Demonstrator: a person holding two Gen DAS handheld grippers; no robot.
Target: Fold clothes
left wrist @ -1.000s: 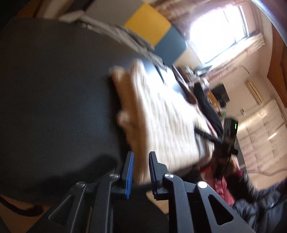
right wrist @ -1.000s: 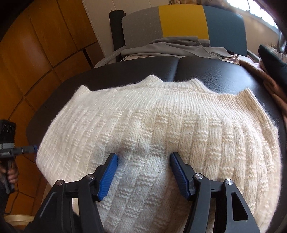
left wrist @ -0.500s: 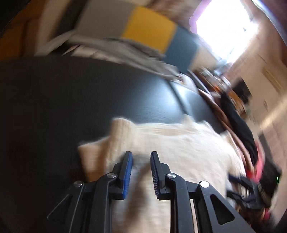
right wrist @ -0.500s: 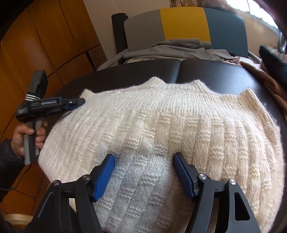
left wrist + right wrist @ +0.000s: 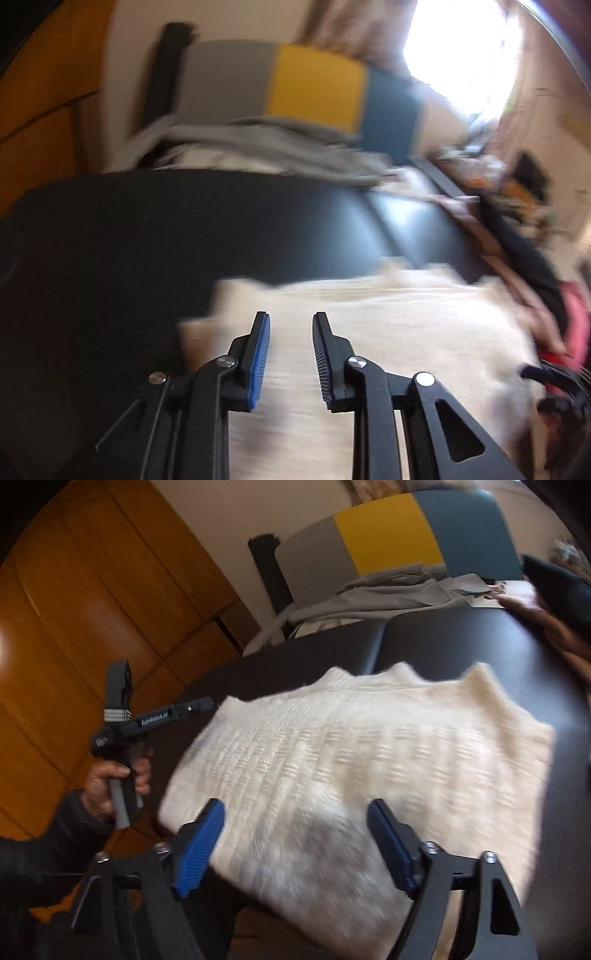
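Cream wool sweater [image 5: 354,760] with ribbed, blocky knit lies flat on the smooth black table [image 5: 461,642], folded to a rough rectangle. The right gripper [image 5: 295,834] hangs over its near edge with wide jaws, holding nothing. The left gripper [image 5: 290,354], in a hand [image 5: 114,782], has narrow jaws with a small gap, empty, over the sweater's left side. Grey cloth [image 5: 384,594] lies crumpled behind

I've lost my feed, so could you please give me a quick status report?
Left claw and right claw both open, empty. Cream ribbed knit sweater flat on black padded table. Nothing obstructing.
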